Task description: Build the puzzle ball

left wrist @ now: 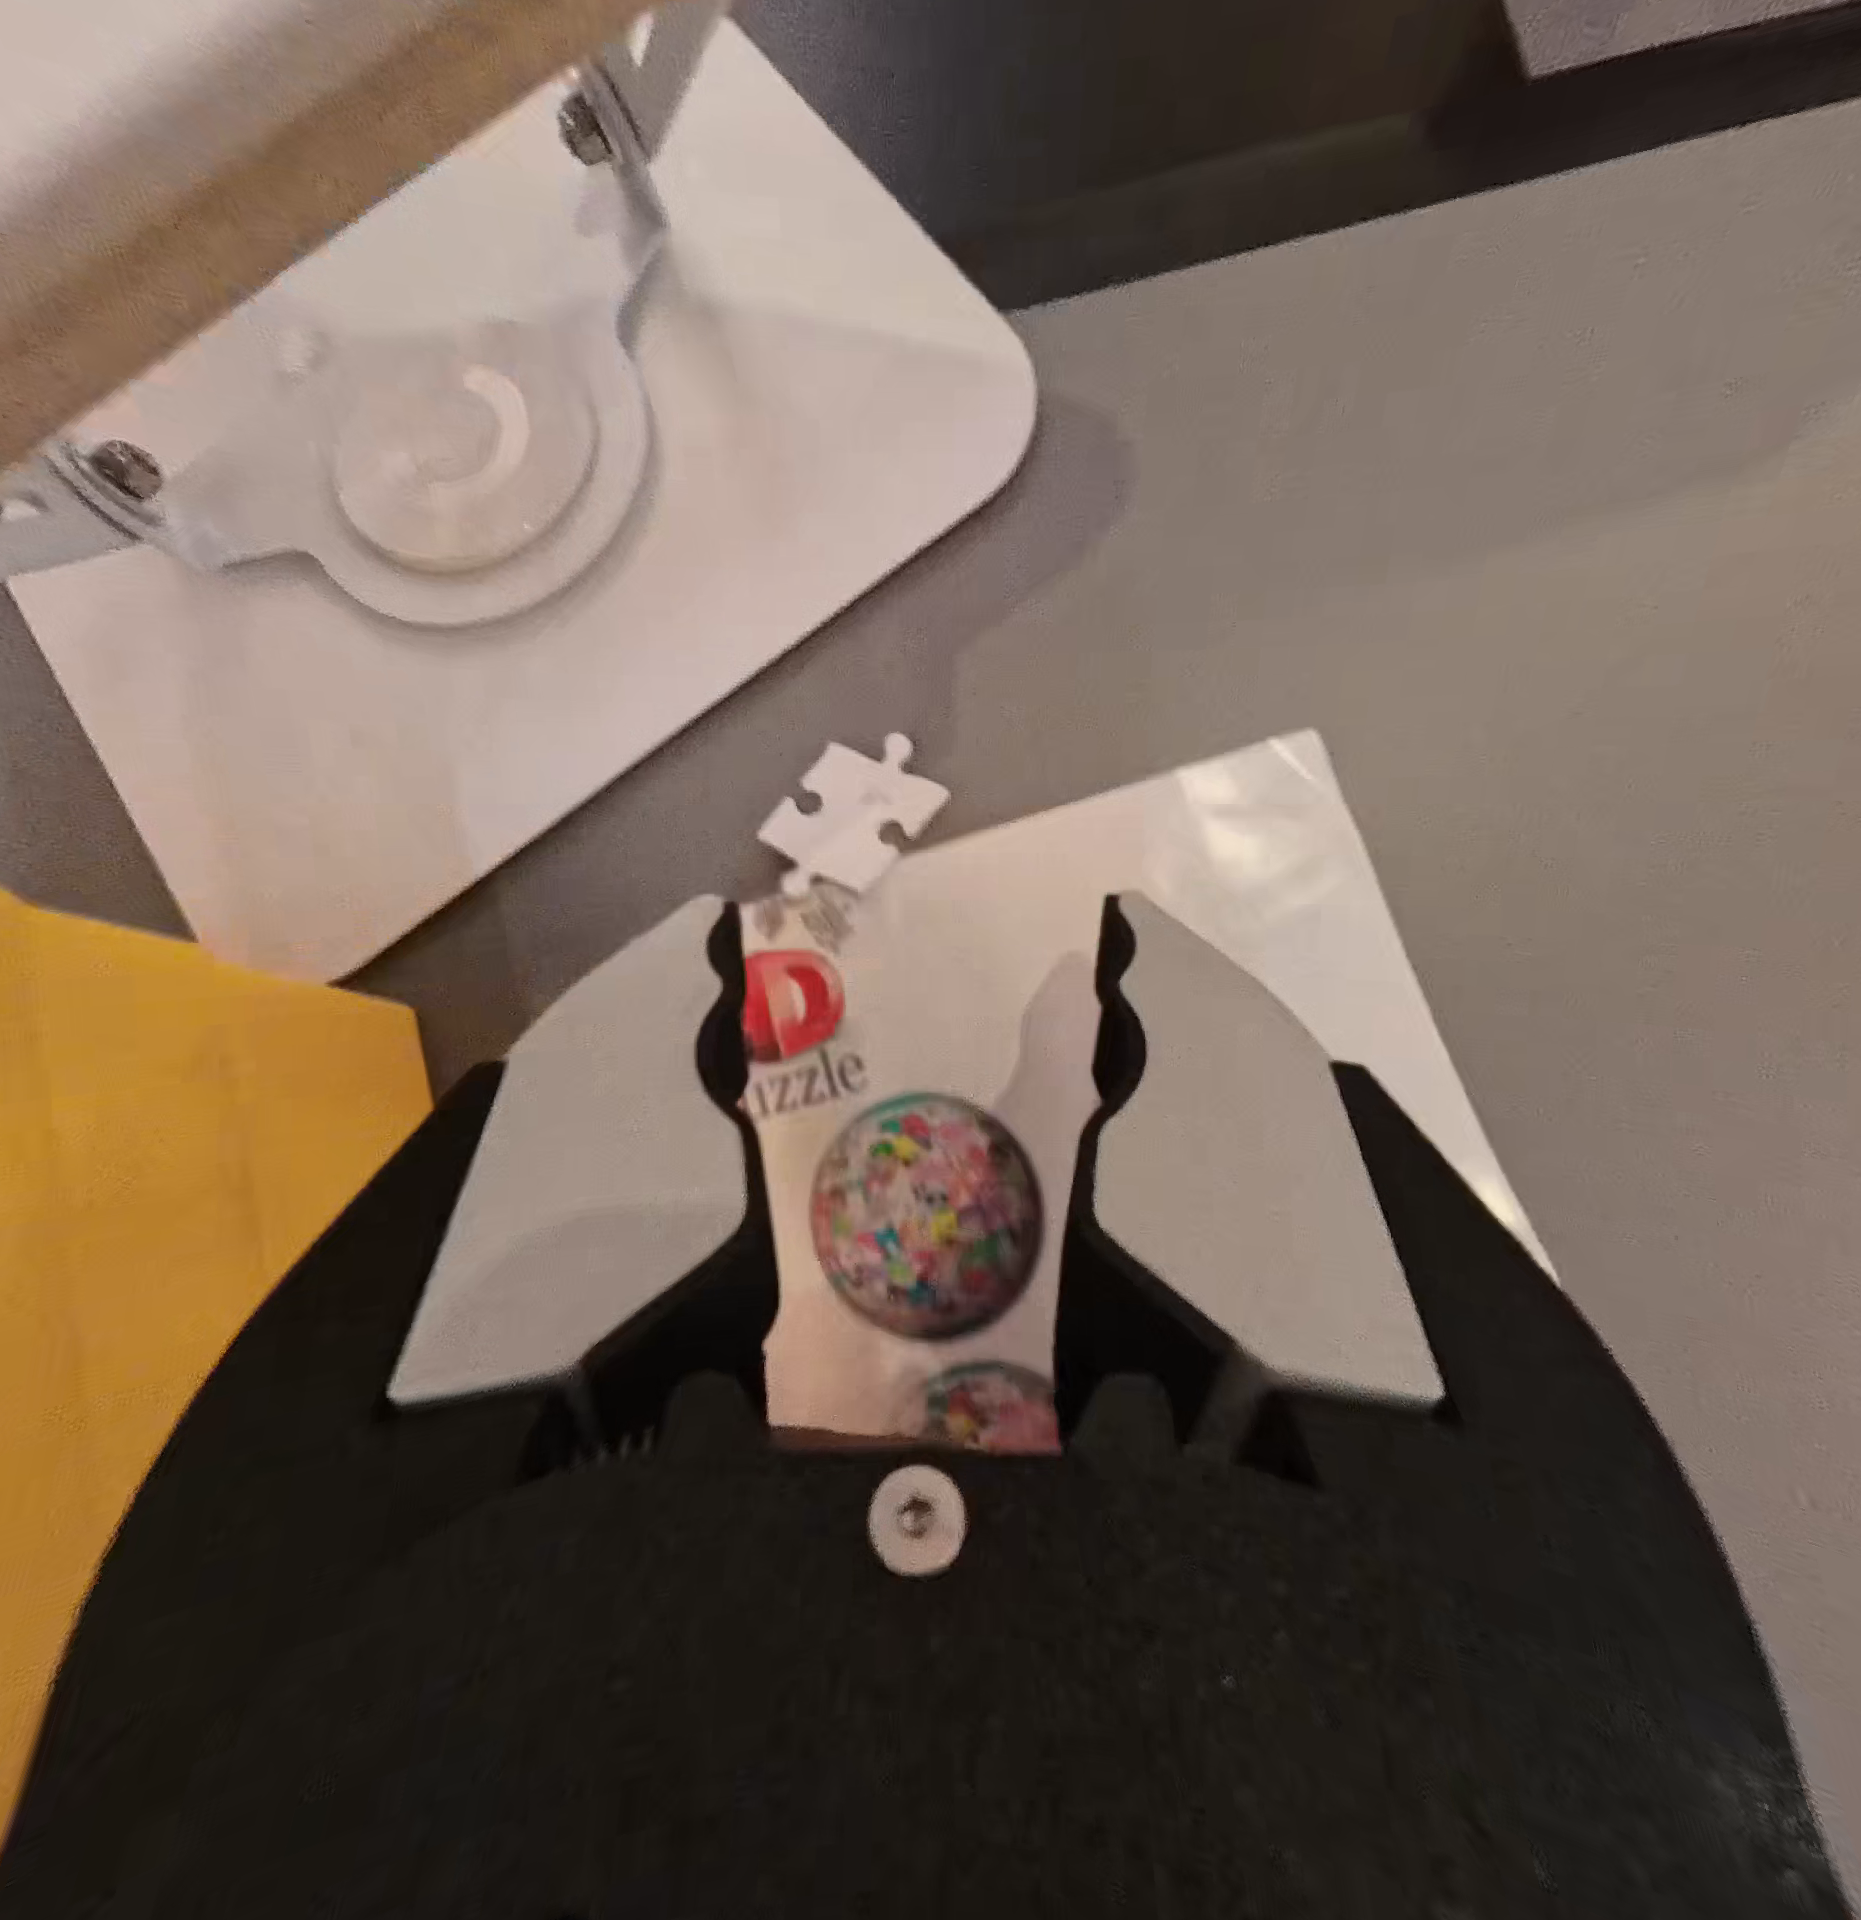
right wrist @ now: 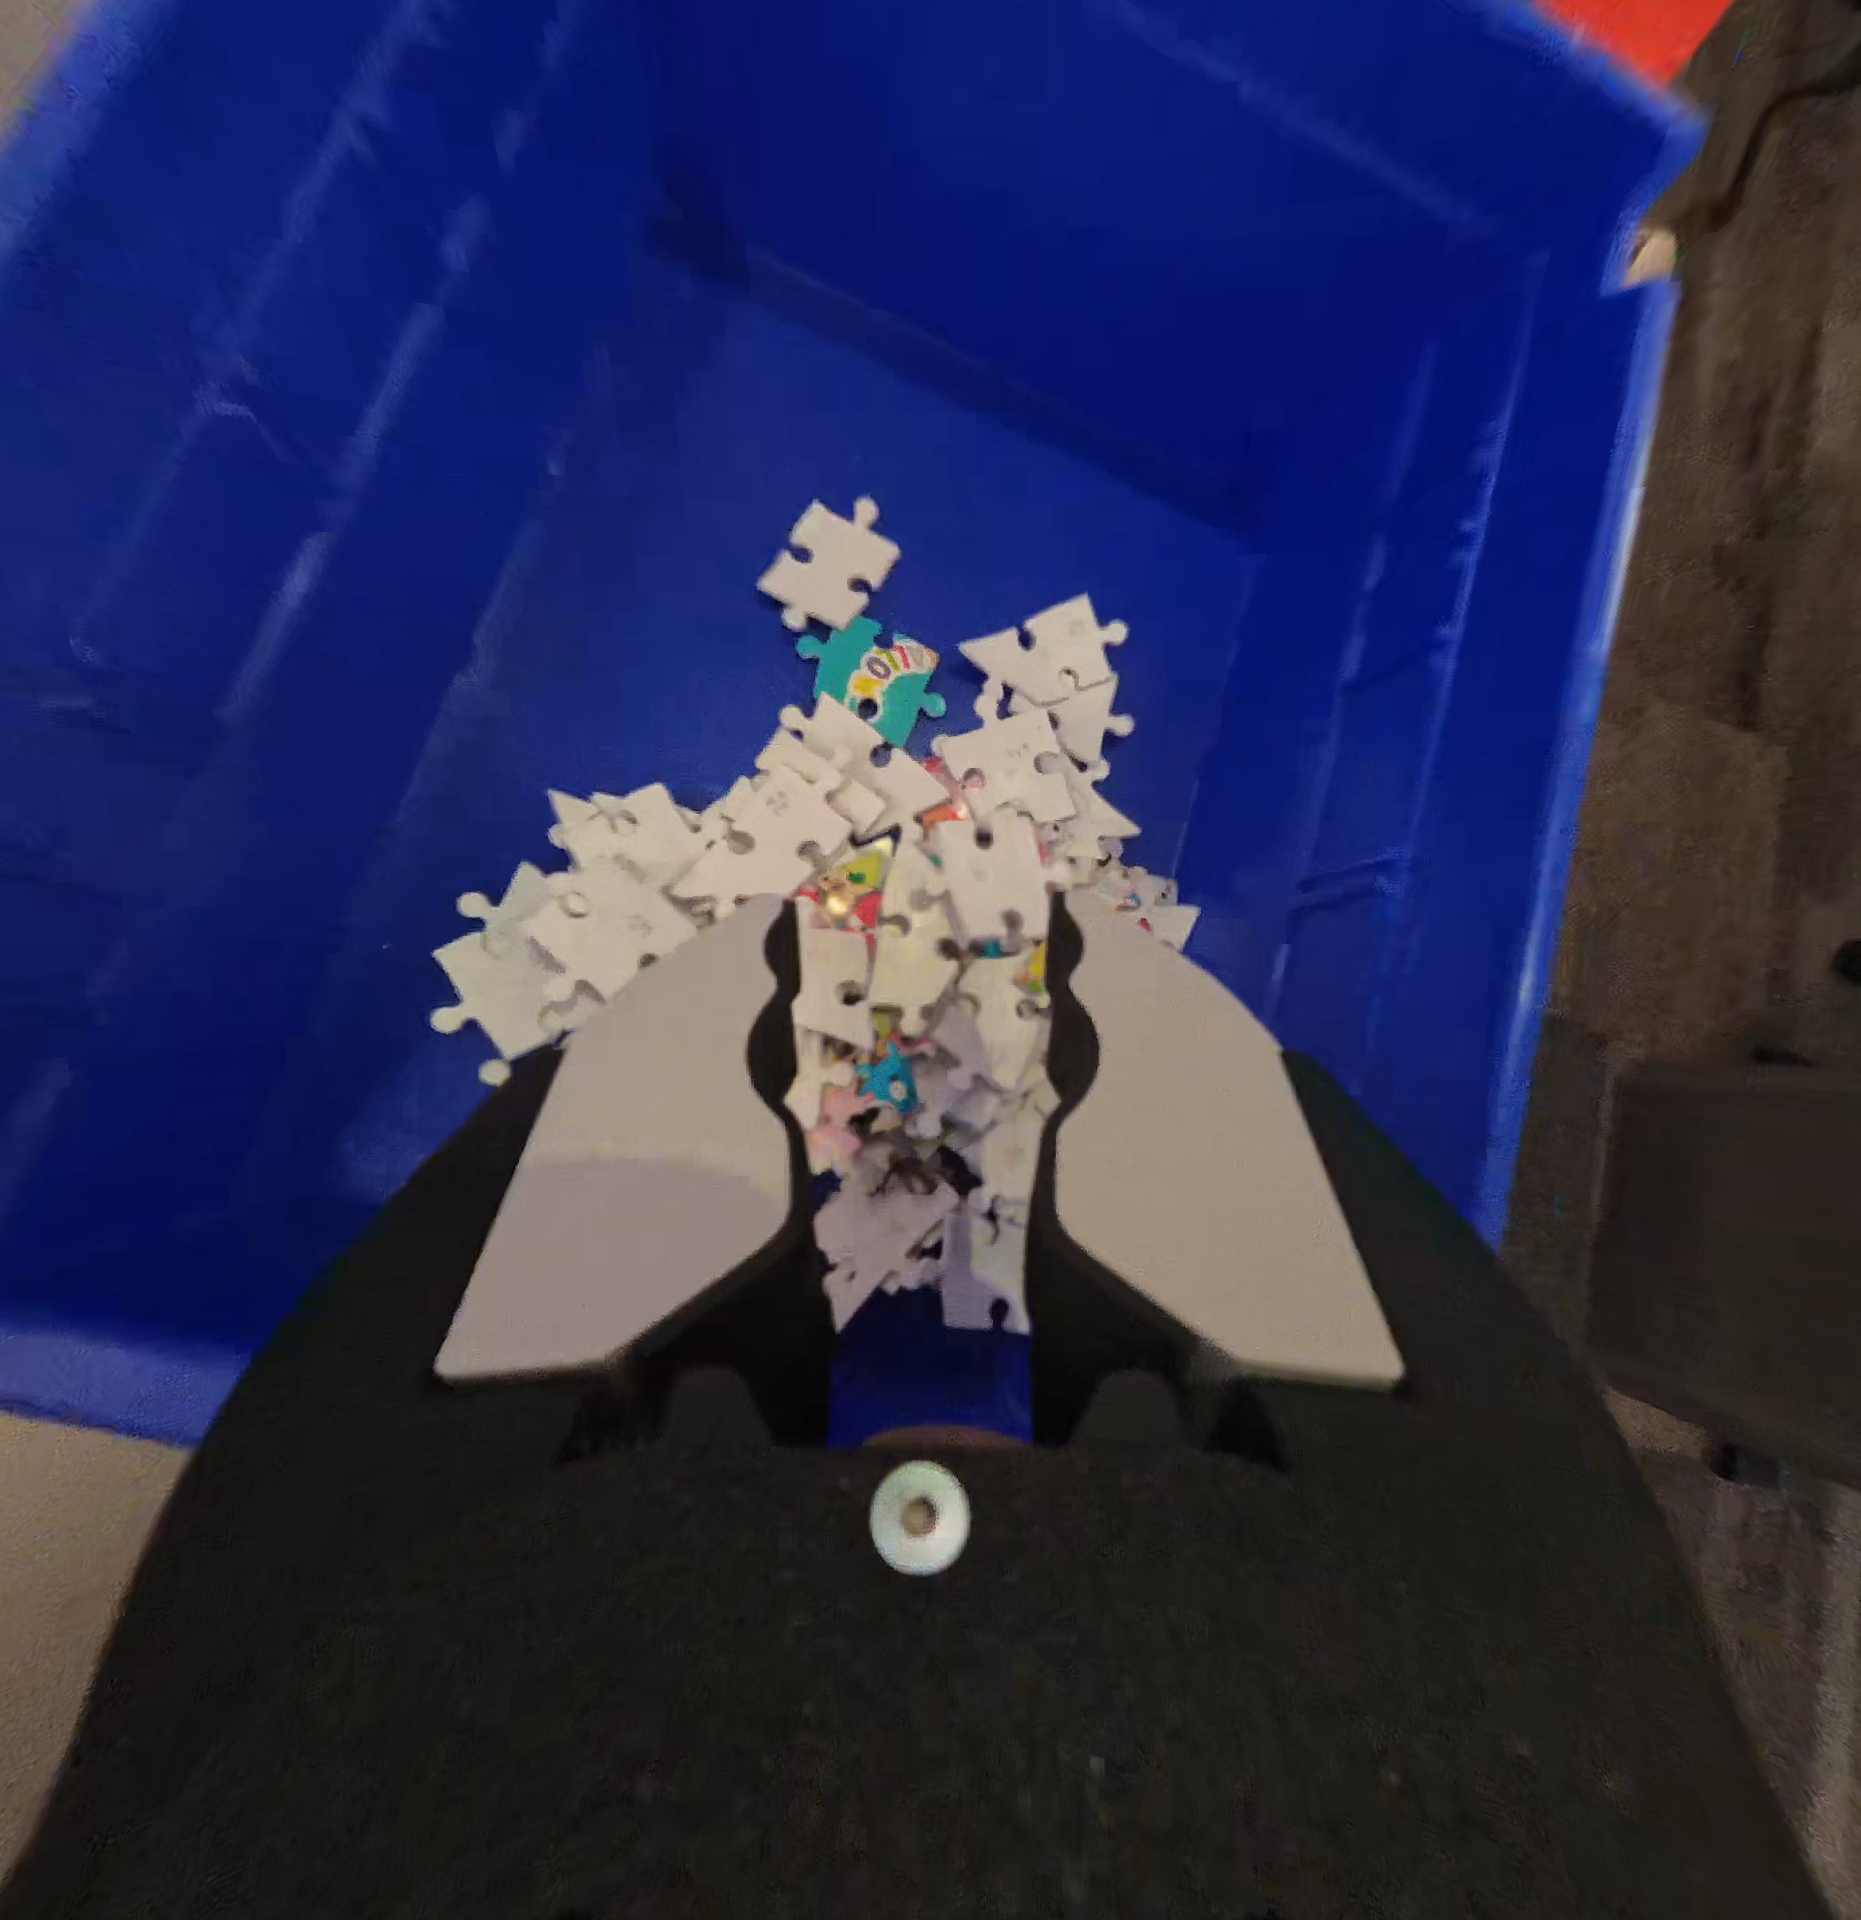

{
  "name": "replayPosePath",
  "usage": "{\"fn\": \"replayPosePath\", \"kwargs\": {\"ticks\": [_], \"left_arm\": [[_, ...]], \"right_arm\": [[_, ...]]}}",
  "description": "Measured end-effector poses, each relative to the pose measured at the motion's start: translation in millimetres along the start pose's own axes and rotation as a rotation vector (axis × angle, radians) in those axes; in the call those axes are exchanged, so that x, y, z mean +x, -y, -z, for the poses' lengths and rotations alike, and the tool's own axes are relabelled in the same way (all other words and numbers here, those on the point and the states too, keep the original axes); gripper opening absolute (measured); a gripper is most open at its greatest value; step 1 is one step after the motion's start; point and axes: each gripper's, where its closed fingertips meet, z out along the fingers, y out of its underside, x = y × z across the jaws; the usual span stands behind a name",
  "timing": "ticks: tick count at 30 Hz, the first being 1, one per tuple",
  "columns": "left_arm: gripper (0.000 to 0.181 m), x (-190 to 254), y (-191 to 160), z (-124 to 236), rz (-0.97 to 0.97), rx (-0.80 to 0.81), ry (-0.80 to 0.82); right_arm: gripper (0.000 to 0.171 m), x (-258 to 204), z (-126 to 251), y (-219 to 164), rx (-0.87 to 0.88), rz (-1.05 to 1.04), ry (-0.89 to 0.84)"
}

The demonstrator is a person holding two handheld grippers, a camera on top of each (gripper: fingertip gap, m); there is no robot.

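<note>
Over the blue bin (right wrist: 386, 520) the right gripper (right wrist: 921, 935) hangs with its jaws apart and nothing between them, pointing down at a heap of pieces (right wrist: 801, 862) on the bin floor. Most lie white side up; a teal one (right wrist: 874, 675) shows its print near the far end, and a single white piece (right wrist: 830, 561) sits a little clear of the heap beyond it.

Across on the grey table (left wrist: 1425, 520) the left gripper (left wrist: 915, 925) is likewise open and empty above a glossy leaflet (left wrist: 1269, 883) with pictures of the finished ball. One loose piece (left wrist: 853, 816), white side up, lies at the leaflet's far edge, just past the fingertips. Behind it is a white stand base (left wrist: 697, 623), and a yellow sheet (left wrist: 126, 1143) lies to the left.

No ball is started that I can see, so I judge this to be the very beginning. The pieces look thin, light and stiff, with small tabs that could bend or snap under a hard squeeze. Lying flat, they offer little to grab; I would pinch one across its body, edge to edge, not by a tab. The heap is tangled, so a blind grab may lift several or scatter them. The stray white piece in the bin, or the one on the table, looks the easier first pick.
</note>
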Motion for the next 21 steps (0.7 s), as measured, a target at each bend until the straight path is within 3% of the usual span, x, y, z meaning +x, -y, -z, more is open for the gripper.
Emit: {"fn": "replayPosePath", "kwargs": {"ticks": [5,9,11,15,18,21], "left_arm": [[0.068,-11,7,-30,0.021,-0.044,0.013],[0.057,-5,2,-29,0.079,-0.015,-0.084],[0.03,-5,0,-26,0.048,0.008,-0.095],[0.029,-4,-3,-22,0.02,0.036,-0.098],[0.029,6,-1,-11,-0.066,0.081,-0.083],[0.029,48,12,28,-0.172,0.193,-0.153]], "right_arm": [[0.043,-65,61,21,0.198,0.03,0.17],[0.031,-105,95,21,0.278,0.046,0.272],[0.028,-127,107,24,0.315,0.045,0.347],[0.023,-175,134,38,0.391,0.074,0.499],[0.017,-218,149,46,0.411,0.11,0.636],[0.018,-275,164,47,0.363,0.066,0.923]]}}
